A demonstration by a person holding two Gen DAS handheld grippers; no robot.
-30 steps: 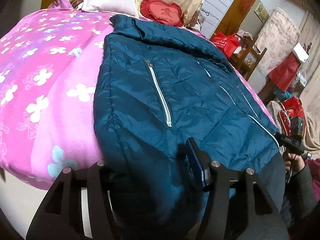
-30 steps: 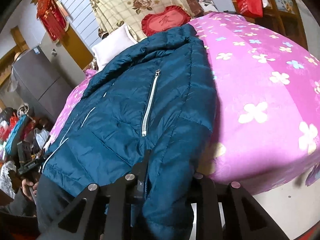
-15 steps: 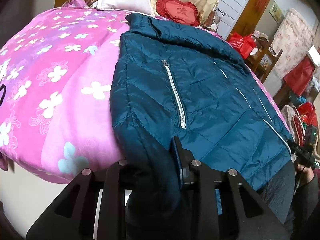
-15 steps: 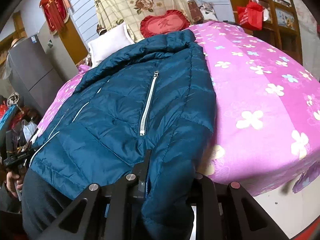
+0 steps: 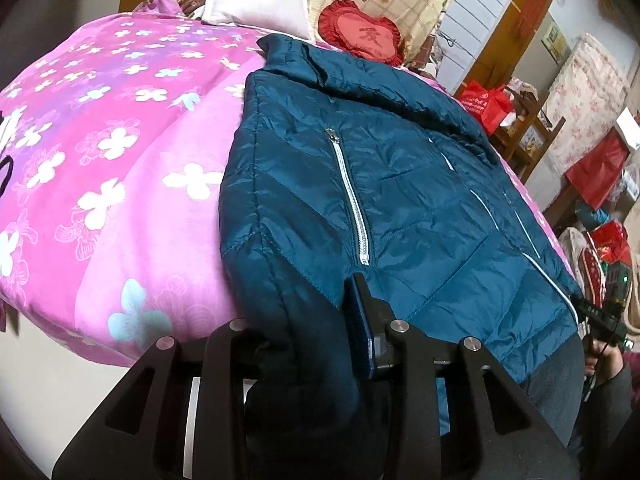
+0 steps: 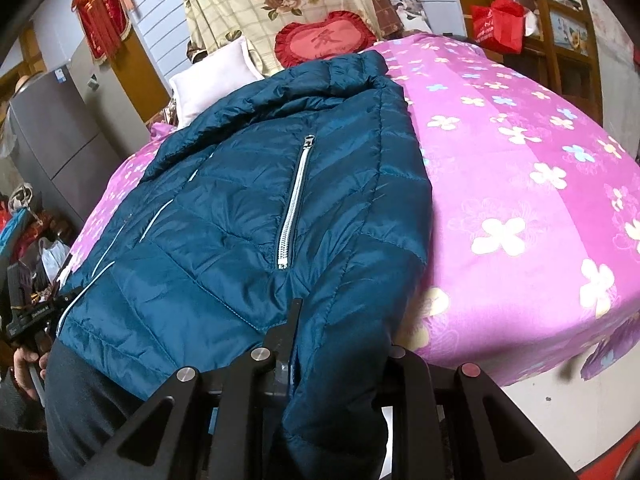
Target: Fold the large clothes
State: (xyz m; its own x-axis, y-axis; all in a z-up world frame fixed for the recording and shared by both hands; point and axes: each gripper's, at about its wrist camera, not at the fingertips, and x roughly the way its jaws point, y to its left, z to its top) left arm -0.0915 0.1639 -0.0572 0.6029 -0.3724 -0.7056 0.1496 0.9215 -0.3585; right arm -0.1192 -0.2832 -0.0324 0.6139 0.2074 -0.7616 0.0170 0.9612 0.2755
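Observation:
A dark teal puffer jacket lies flat on a pink flowered bed, collar toward the pillows, silver pocket zips up; it also shows in the right wrist view. My left gripper is shut on the jacket's near left sleeve and hem at the bed's edge. My right gripper is shut on the jacket's near right sleeve and hem. In each view the fabric hides the outer finger. The other gripper shows small at the far hem in each view.
The pink flowered bedspread covers the bed. A white pillow and a red heart cushion sit at the head. Red bags and wooden shelves stand at one side, a grey cabinet at the other.
Both grippers have moved with the sleeve ends held, so the jacket looks pulled flatter and straighter. The left gripper's jaws have closed further on the cloth.

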